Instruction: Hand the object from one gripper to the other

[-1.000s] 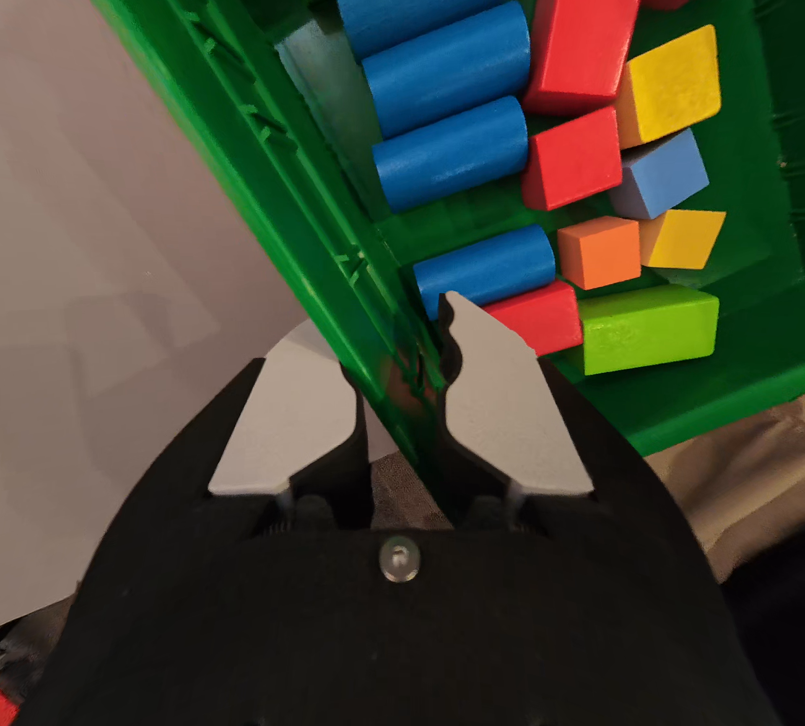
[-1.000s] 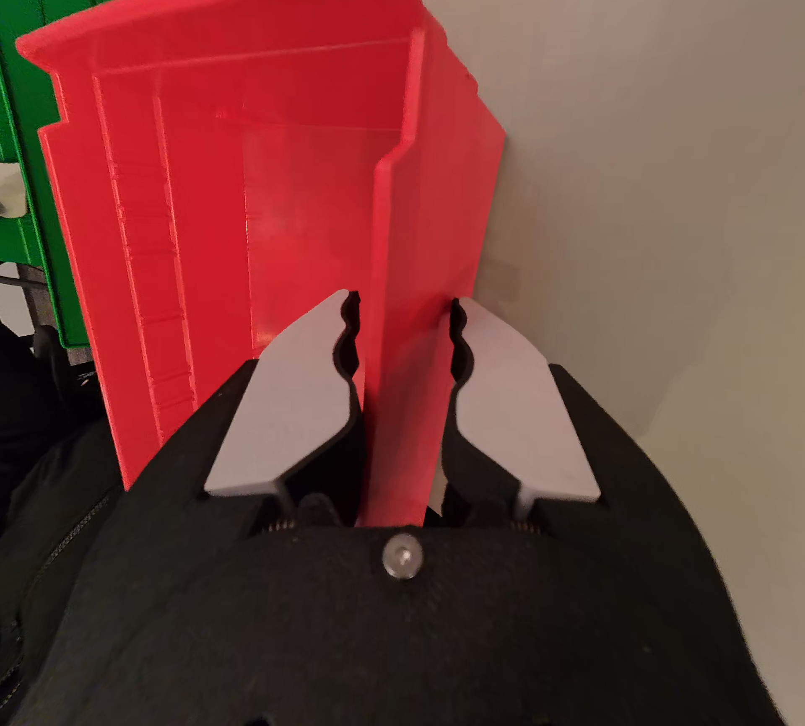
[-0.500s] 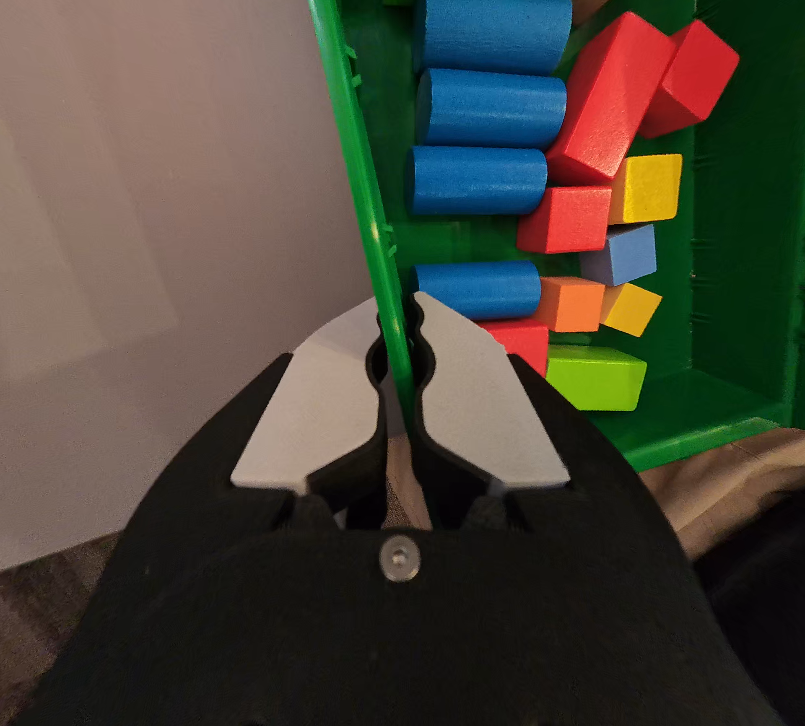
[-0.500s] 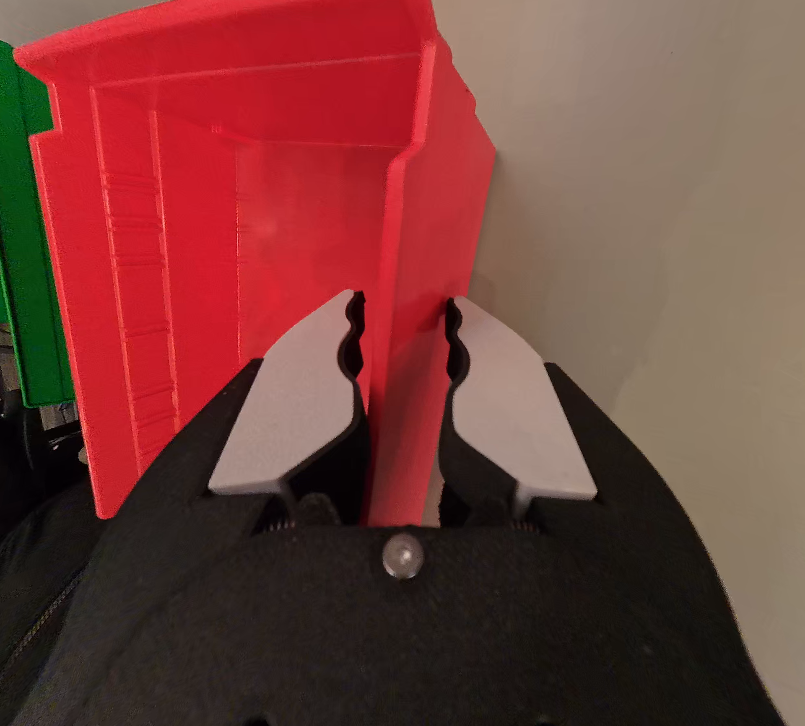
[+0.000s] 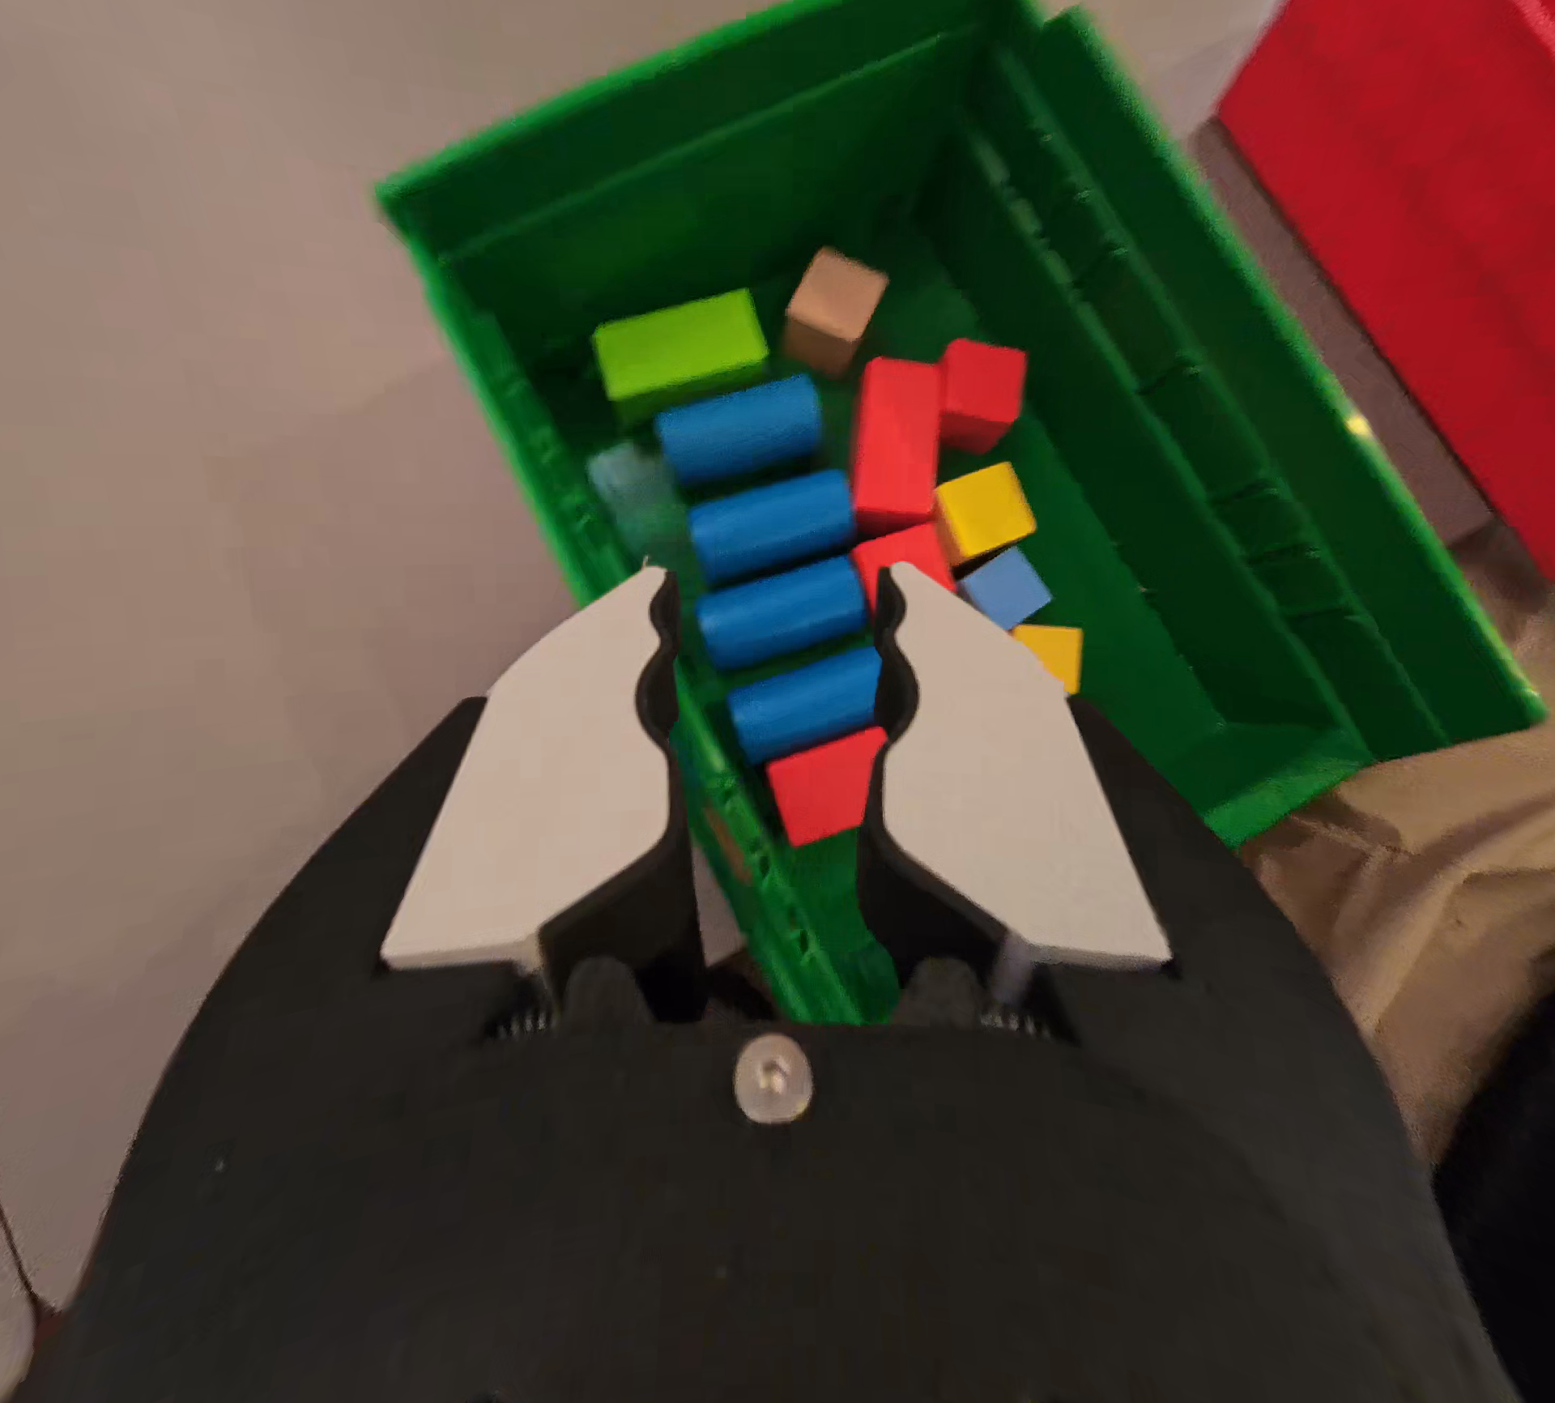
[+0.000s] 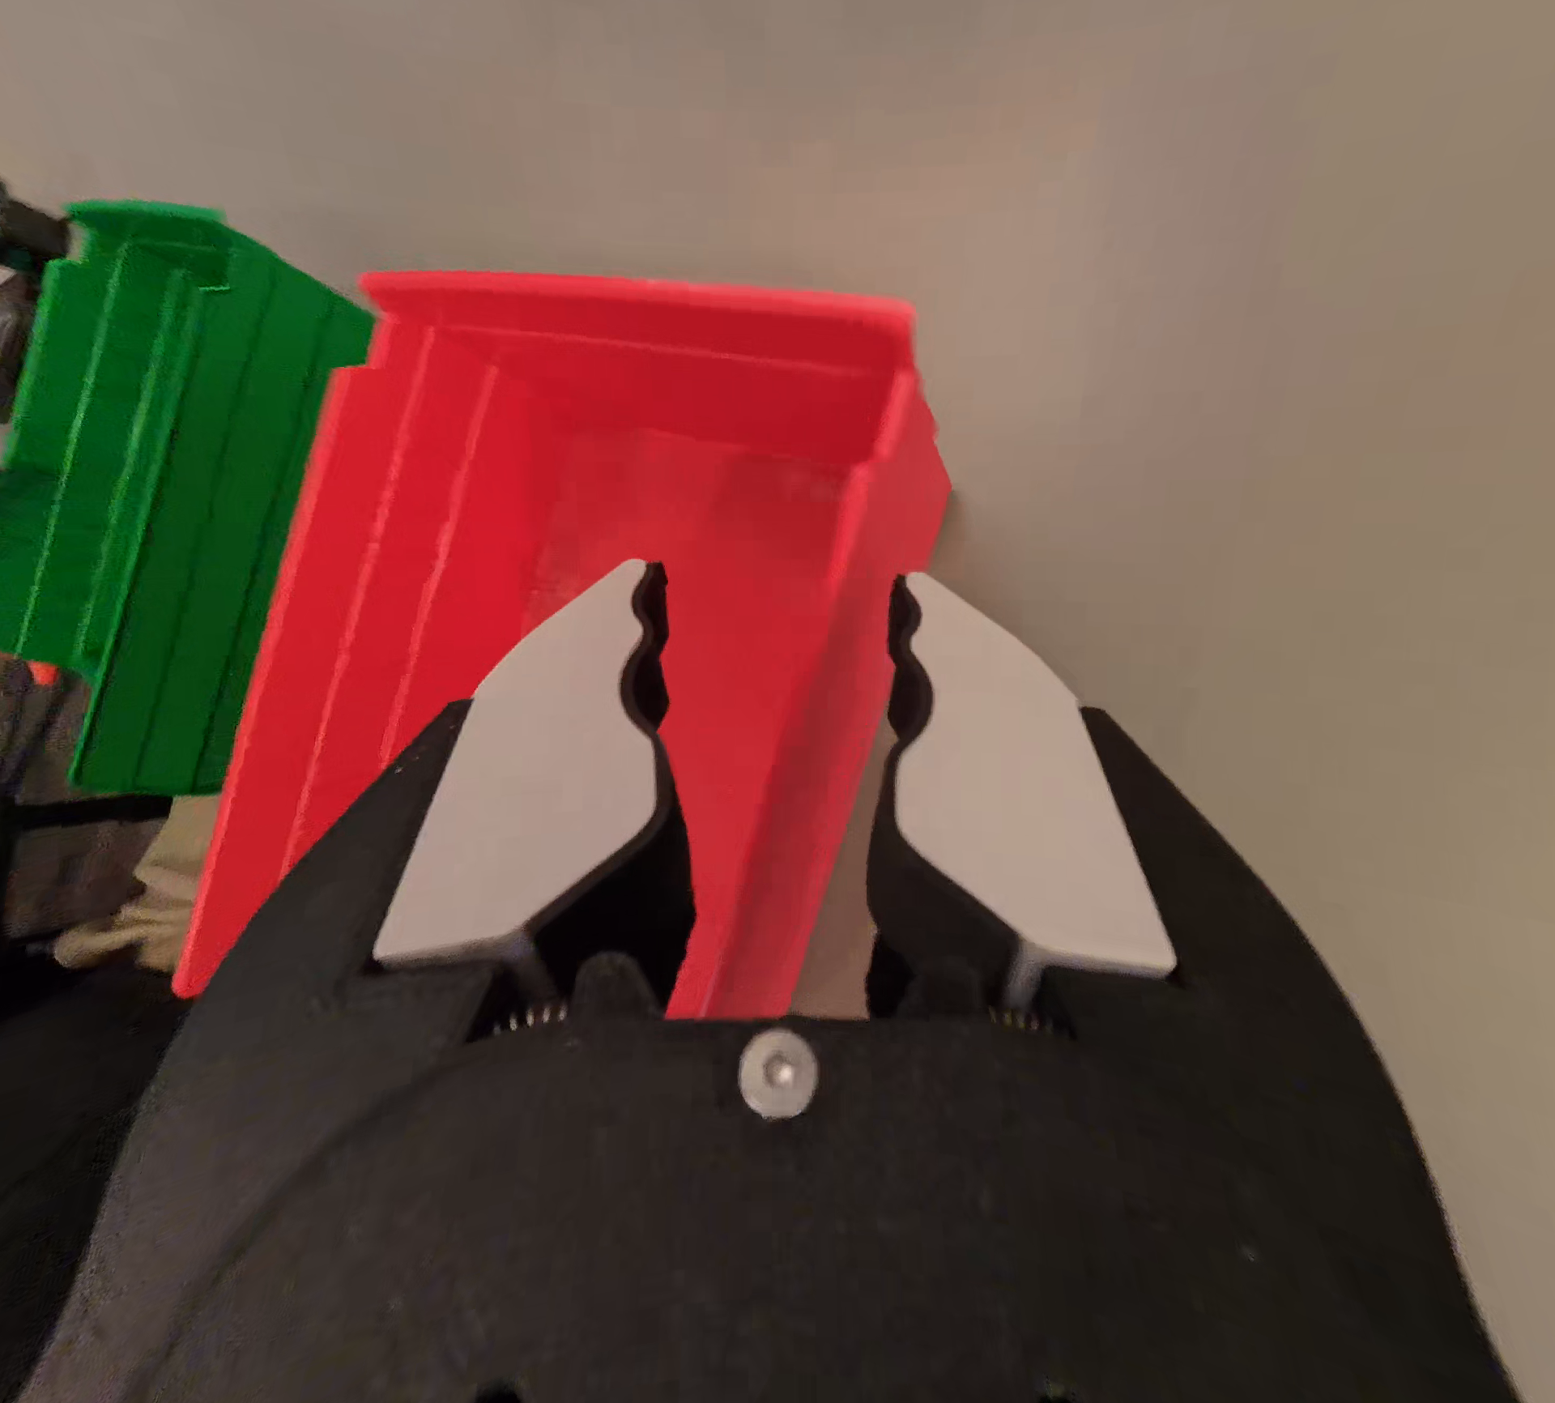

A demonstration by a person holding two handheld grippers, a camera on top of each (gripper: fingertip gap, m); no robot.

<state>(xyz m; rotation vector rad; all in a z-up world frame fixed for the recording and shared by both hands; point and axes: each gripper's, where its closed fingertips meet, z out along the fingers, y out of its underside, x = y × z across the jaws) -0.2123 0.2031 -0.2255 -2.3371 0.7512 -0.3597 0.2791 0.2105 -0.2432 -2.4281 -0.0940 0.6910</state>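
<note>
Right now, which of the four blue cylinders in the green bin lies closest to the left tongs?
The bottom blue cylinder of the row, lying between the left tongs' fingers, just above a red block. The other three lie farther up the green bin.

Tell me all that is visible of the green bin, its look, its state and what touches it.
The green bin is an open-topped rectangular box of what looks like glossy plastic, with ribbed side walls and a stepped rim. It holds coloured blocks: blue cylinders, red, yellow, orange, green and tan pieces. The left tongs are open astride its left wall, not clamping it. The red bin stands beside it.
</note>
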